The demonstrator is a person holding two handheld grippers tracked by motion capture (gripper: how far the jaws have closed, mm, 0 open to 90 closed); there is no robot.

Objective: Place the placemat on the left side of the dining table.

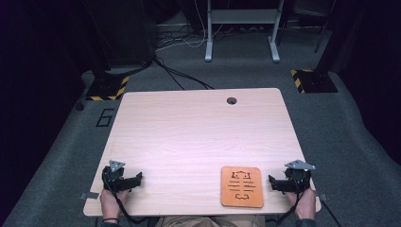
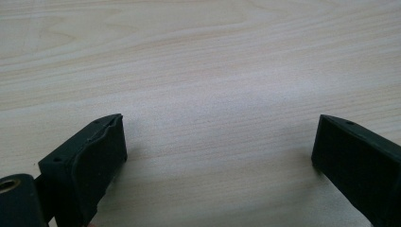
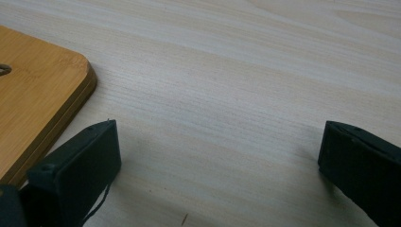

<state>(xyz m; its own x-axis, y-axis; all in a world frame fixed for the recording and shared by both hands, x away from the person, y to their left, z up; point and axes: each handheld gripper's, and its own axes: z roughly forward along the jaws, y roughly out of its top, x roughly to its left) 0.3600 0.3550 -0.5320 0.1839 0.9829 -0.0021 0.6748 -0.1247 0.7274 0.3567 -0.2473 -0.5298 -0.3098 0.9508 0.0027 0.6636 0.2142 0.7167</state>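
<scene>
A flat orange-brown wooden board point(image 1: 241, 186) with rounded corners and dark cut-out slots lies on the pale worktop point(image 1: 189, 137) near its front edge, right of centre. The right claw point(image 1: 273, 182) rests just beside the board's right side, jaws spread wide over bare wood (nothing between them). The left claw point(image 1: 138, 178), well apart at the front-left corner, is likewise released.
</scene>
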